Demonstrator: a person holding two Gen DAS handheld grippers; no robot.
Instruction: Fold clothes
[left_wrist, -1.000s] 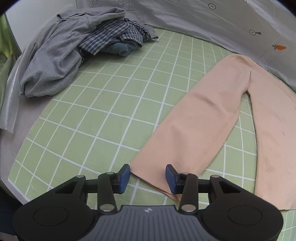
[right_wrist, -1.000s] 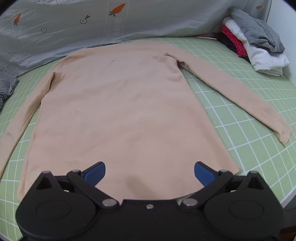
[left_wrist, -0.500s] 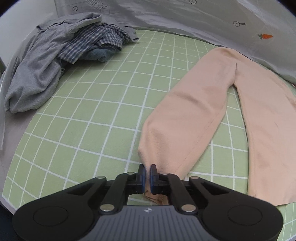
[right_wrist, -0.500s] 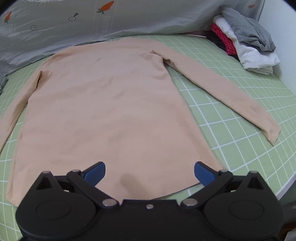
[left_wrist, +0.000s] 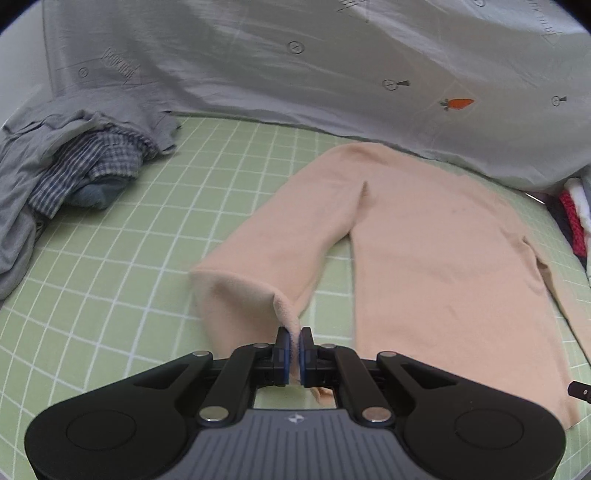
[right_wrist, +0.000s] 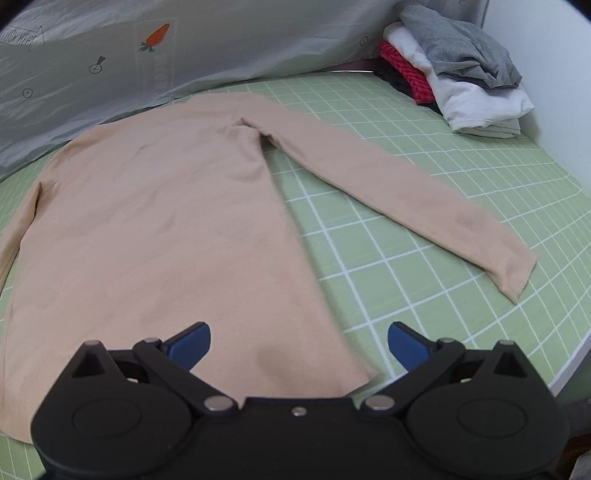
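Observation:
A peach long-sleeved shirt (right_wrist: 155, 229) lies flat on the green checked mat (right_wrist: 424, 155). Its body also shows in the left wrist view (left_wrist: 436, 258). My left gripper (left_wrist: 294, 347) is shut on the cuff of the shirt's left sleeve (left_wrist: 266, 266) and holds it lifted, folded back over itself. My right gripper (right_wrist: 299, 341) is open and empty above the shirt's hem. The right sleeve (right_wrist: 399, 199) lies stretched out flat to the right.
A pile of grey and plaid clothes (left_wrist: 66, 173) sits at the mat's far left. A stack of folded clothes (right_wrist: 458, 81) sits at the far right corner. A grey printed sheet (left_wrist: 295, 66) hangs behind. The mat's front right edge (right_wrist: 569, 369) is close.
My left gripper closed on the left sleeve's cuff, then lifted it and carried it toward the shirt's body. My right gripper stayed open and shifted right along the hem.

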